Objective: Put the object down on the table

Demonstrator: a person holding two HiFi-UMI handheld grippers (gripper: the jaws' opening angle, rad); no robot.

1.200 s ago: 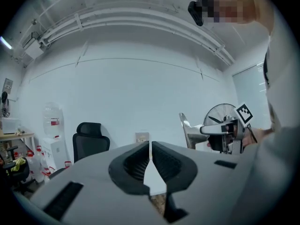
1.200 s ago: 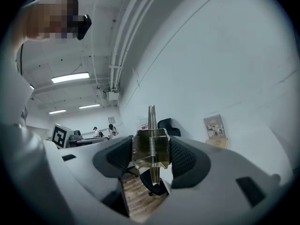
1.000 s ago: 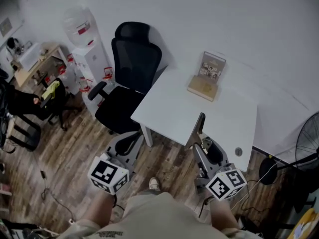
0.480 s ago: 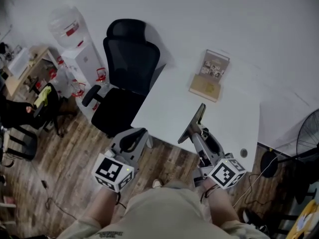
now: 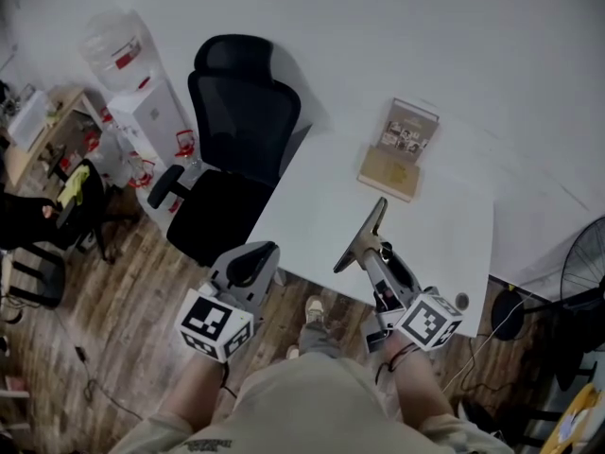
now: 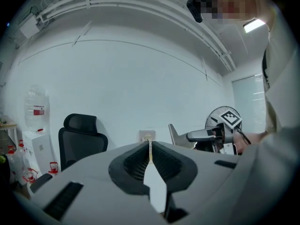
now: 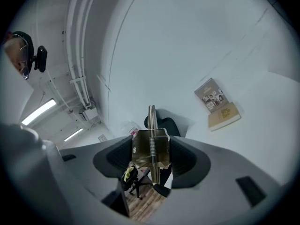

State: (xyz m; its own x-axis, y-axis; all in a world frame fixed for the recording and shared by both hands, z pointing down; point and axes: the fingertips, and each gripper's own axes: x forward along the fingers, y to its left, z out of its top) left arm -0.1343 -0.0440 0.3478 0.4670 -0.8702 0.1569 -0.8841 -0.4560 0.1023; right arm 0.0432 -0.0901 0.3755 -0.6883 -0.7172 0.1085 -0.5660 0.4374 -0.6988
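**One object in the right tongs, over one white table**

Two grippers are in view. The right gripper (image 5: 376, 256) has its jaws clamped on the only task item, a flat metal object (image 5: 367, 227) with a coiled spring along its middle. The object sticks out past the fingertips and slants up over the near edge of the table (image 5: 321, 206), not laid on it. The left gripper (image 5: 253, 255) has its jaws drawn together with nothing between them, and is held off the table's near left corner, above the floor.

On the table lie two things, well apart from the held object: one tan book (image 5: 388, 172) lying flat and, just behind it, one picture card (image 5: 411, 126) propped against the wall. One round cable hole (image 5: 460, 301) sits near the right corner.

The tabletop is plain white. One black office chair (image 5: 236, 130) stands at its left side, and one water dispenser (image 5: 142, 112) stands further left. One fan (image 5: 581, 272) stands at the right. The floor (image 5: 123, 301) is dark wood plank and the wall (image 5: 425, 36) is white.
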